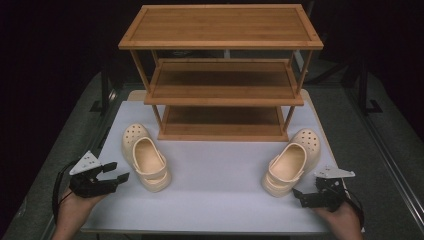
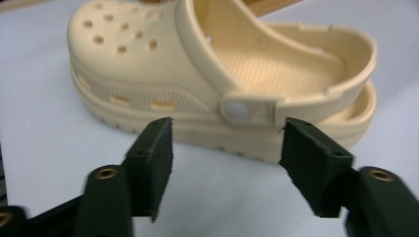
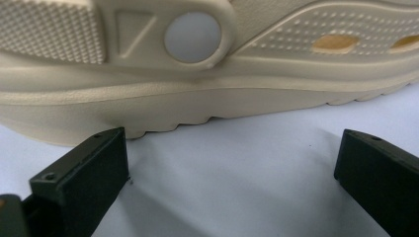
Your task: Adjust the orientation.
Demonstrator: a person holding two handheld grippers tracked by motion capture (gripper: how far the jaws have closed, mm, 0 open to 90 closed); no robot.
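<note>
Left tool (image 1: pixel 119 171) jaws partly spread, empty, just beside left clog (image 1: pixel 146 157), right tool (image 1: pixel 298 193) spread wide, empty, near right clog (image 1: pixel 292 162), its toe cut off in right gripper view

Left gripper (image 1: pixel 119 171) held low in the left hand (image 1: pixel 75 205), jaws parted; right gripper (image 1: pixel 298 195), in the right hand (image 1: pixel 340 217), jaws spread wide.

Overhead overview; tool cameras near clogs (image 1: pixel 146 157)

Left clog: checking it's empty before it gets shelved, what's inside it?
Inside the left clog only its bare textured footbed shows; the toe cavity is hidden under the perforated upper.
</note>
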